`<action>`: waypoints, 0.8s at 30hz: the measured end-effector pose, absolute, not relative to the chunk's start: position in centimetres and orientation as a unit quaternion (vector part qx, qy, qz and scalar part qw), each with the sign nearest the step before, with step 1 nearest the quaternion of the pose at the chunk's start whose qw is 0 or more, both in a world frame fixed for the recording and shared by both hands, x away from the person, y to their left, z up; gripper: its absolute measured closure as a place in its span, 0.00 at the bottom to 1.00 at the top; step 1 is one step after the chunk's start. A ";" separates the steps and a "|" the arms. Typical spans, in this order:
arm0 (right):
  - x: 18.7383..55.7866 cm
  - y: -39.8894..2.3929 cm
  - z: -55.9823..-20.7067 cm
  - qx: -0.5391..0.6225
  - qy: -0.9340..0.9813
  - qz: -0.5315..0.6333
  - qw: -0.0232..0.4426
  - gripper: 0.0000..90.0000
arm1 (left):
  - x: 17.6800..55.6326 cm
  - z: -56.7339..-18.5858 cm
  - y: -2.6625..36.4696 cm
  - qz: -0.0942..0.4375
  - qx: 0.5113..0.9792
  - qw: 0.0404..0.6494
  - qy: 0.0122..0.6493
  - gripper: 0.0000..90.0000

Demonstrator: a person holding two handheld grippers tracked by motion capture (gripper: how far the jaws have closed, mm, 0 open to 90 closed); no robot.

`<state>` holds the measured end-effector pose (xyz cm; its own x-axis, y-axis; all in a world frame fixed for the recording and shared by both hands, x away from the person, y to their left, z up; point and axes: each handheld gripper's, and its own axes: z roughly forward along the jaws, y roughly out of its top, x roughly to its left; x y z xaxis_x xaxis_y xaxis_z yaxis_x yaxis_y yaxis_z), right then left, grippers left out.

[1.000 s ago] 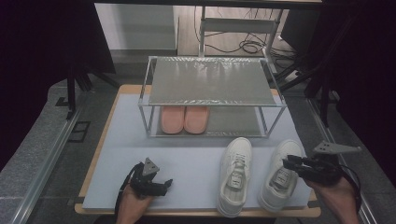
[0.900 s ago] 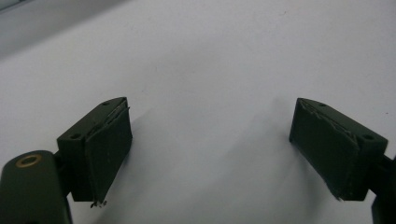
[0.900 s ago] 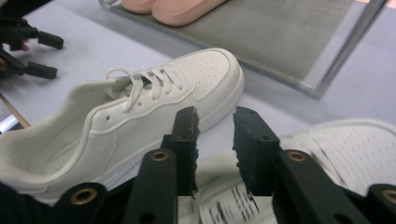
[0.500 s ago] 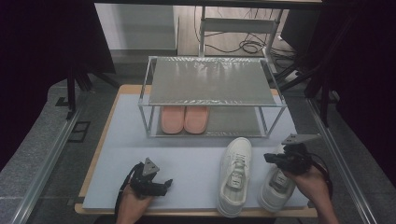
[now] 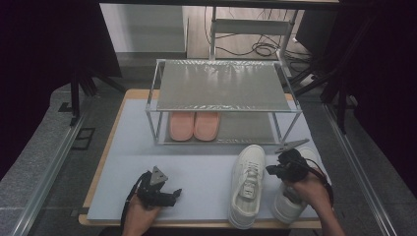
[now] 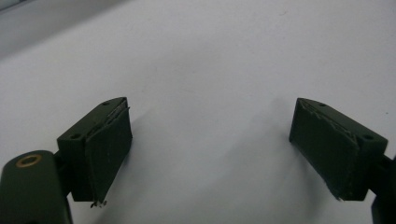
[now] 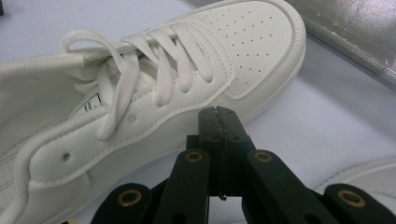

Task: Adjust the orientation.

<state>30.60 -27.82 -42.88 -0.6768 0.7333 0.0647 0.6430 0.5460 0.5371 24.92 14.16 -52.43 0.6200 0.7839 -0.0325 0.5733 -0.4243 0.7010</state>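
- Sneakers [image 5: 248, 184] are seen side by side near the table's [image 5: 196, 167] front edge.
- Right gripper [image 7: 217, 116] is pressed shut, empty, between them; left gripper [image 5: 169, 195] is spread, idle.
- Shut jaws could shove a shoe rather than grasp it.

Two white lace-up sneakers [image 5: 250, 184] [image 5: 287, 204], upright, side by side, toes toward rack

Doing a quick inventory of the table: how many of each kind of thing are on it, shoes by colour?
White sneakers: 2 (one, the other under the right hand)
Pink slippers: 2 (one, the other, side by side on the lower shelf)
Metal shoe rack: 1
Total: 5
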 end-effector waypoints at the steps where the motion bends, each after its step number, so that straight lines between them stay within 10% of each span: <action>1: 30.7 -27.7 -42.8 0.392 0.877 0.262 0.088 1.00 | 24.9 -52.4 14.2 0.152 0.830 0.347 0.409 0.14; 24: 32.4 -25.5 -43.4 0.408 0.889 0.186 0.096 1.00 | 24.9 -52.4 14.2 0.152 0.830 0.348 0.409 0.14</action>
<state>32.43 -25.49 -43.39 -0.6481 0.7614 -0.0190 0.6901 0.5976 0.4081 24.92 14.16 -52.43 0.6198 0.7841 -0.0326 0.5734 -0.4242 0.7009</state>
